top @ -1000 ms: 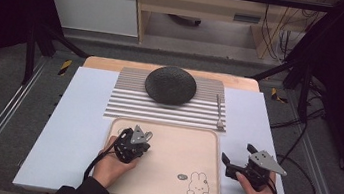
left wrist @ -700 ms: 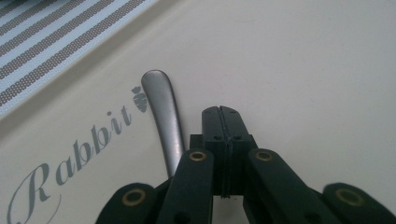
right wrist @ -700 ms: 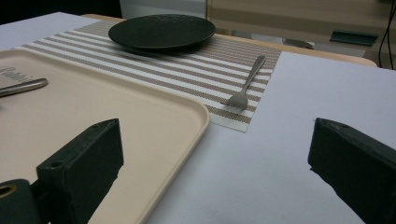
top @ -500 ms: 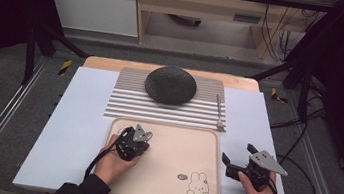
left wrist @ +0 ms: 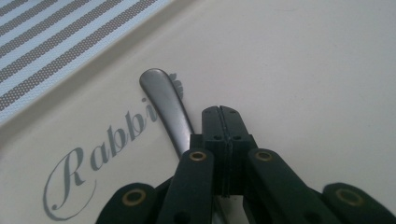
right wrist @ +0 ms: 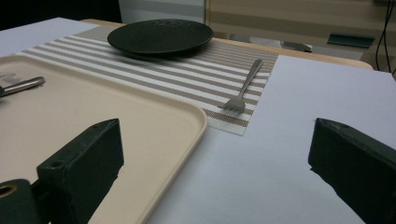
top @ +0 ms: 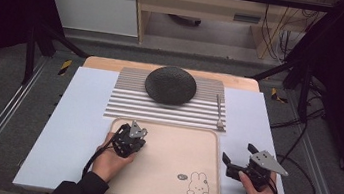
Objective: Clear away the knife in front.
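My left gripper (top: 134, 131) rests on the upper left of a beige tray (top: 174, 178), jaws shut against each other. In the left gripper view (left wrist: 219, 112) a metal utensil handle (left wrist: 161, 91) lies flat on the tray (left wrist: 303, 70), running just left of the shut jaws and under them, over the word "Rabbit"; its other end is hidden. The handle's end (right wrist: 23, 85) also shows in the right gripper view. My right gripper (top: 238, 155) is held right of the tray over the white sheet, wide open (right wrist: 215, 140) with nothing between its jaws.
A dark round plate (top: 170, 84) sits on a striped placemat (top: 129, 101) behind the tray. A fork (top: 219, 112) lies on the mat's right edge, tines toward me. A white sheet (top: 75, 129) covers the table around them. Metal frame rails run along both sides.
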Tool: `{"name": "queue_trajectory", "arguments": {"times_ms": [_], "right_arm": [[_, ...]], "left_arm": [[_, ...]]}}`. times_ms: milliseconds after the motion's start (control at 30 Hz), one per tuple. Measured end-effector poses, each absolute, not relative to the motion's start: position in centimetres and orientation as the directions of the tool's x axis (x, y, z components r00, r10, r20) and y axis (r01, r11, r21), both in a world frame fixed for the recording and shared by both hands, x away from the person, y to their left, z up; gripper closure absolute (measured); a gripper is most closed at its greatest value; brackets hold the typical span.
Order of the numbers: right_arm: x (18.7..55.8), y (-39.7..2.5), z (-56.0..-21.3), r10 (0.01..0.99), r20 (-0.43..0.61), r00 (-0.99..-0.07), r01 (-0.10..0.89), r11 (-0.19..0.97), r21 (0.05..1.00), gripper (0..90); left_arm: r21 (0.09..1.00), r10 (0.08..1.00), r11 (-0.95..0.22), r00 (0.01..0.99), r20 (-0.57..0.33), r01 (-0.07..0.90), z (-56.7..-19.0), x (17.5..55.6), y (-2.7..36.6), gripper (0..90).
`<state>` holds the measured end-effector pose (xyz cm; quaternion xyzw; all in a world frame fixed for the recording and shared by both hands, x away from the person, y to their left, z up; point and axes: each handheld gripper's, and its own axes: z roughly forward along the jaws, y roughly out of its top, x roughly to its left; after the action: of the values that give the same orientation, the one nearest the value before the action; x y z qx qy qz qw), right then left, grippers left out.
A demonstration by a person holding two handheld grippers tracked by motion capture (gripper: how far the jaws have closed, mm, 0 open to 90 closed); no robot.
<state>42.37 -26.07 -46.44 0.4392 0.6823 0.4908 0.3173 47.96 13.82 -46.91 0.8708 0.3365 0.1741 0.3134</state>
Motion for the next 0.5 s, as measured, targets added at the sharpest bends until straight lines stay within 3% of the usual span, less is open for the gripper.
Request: {"name": "queue_trajectory", "arguments": {"times_ms": [500], "right_arm": [[42.3, -26.0, -46.5, 0.91, -0.004, -0.414, 0.288, 0.135, 0.948, 4.0]], "left_arm": [[0.657, 0.707, -0.573, 0.7, 0.095, 0.49, -46.8, 47.7, 15.2, 90.0]]}}
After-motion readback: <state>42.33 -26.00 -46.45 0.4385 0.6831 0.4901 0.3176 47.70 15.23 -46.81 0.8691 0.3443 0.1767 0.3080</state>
